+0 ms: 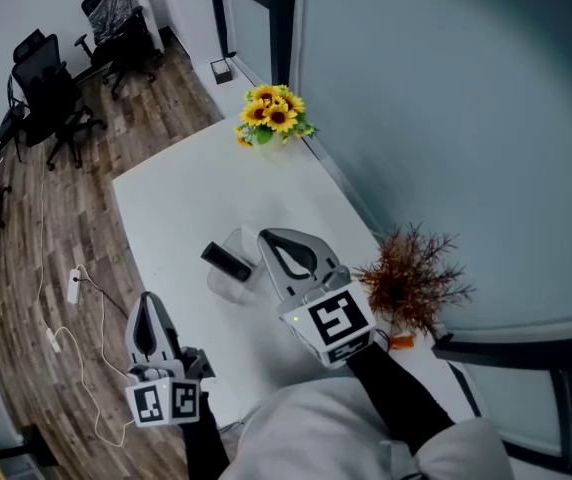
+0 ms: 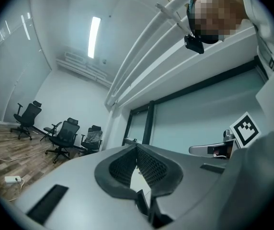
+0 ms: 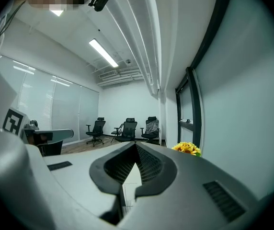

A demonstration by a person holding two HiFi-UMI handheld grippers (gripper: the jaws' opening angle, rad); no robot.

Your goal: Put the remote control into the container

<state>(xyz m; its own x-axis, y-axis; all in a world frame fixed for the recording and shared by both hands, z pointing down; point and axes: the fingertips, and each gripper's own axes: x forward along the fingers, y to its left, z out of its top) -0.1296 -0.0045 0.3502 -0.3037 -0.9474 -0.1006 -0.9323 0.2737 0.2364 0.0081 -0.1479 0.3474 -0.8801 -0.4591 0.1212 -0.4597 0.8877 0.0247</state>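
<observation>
Remote control [image 1: 226, 261], a slim black bar, lay at the clear plastic container [image 1: 240, 288] mid-frame on the matte white worktop [image 1: 166, 208]; whether fully inside, couldn't tell. Right gripper [image 1: 265, 236] sat just beside it, left gripper [image 1: 146, 300] lower left. Left gripper view: ribbed jaws together, empty. Right gripper view: same. Risk: a nudge could tip the light container.

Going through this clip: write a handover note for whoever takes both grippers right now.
Left gripper: shut, empty.
Right gripper: shut, empty, close beside the container.
Remote: lies tilted at the clear container, seemingly in it. Whether it sits fully inside cannot be told.
Done: remote appears placed.
Left: check that it is fully inside; nudge it in if not.
</observation>
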